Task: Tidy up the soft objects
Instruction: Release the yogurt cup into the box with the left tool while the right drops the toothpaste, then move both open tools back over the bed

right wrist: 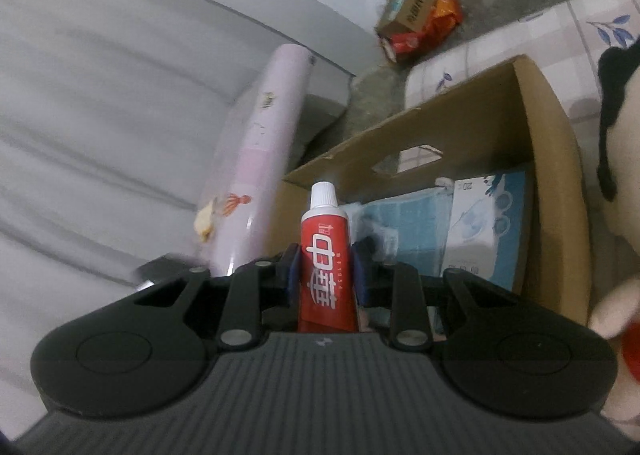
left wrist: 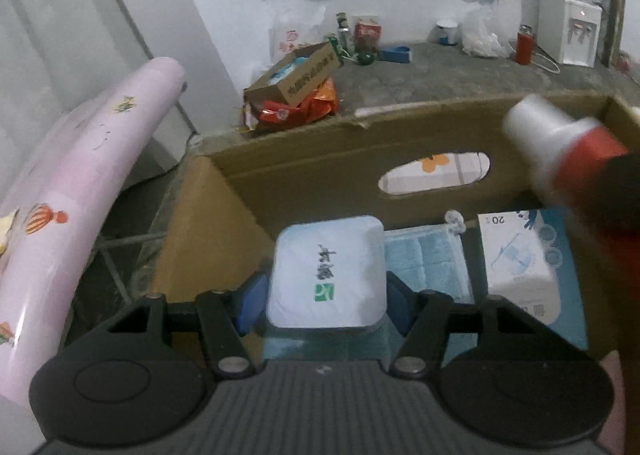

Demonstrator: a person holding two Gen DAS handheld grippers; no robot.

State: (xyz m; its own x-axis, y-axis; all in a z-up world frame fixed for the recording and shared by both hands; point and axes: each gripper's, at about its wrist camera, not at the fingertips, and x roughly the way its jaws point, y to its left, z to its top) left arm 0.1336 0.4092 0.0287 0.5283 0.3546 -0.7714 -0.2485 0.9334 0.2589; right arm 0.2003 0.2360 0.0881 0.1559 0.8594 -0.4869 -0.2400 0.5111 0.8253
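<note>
My left gripper (left wrist: 326, 301) is shut on a white tissue pack (left wrist: 328, 271) with green and black print, held over the open cardboard box (left wrist: 304, 171). Inside the box lie a light blue towel (left wrist: 424, 259) and a blue-and-white pack (left wrist: 520, 255). My right gripper (right wrist: 326, 267) is shut on a red toothpaste tube (right wrist: 326, 255) with a white cap, pointing up at the box's near left edge (right wrist: 552, 159). The tube also shows, blurred, in the left wrist view (left wrist: 560, 143) at the box's right side. The towel (right wrist: 400, 223) and pack (right wrist: 480, 223) show in the right wrist view.
A pink roll (left wrist: 76, 183) with stickers leans left of the box. A small carton on red snack bags (left wrist: 296, 95) sits on the floor behind. A water dispenser (left wrist: 568, 27) and bottles stand by the far wall. A plush toy (right wrist: 616, 159) is at the right edge.
</note>
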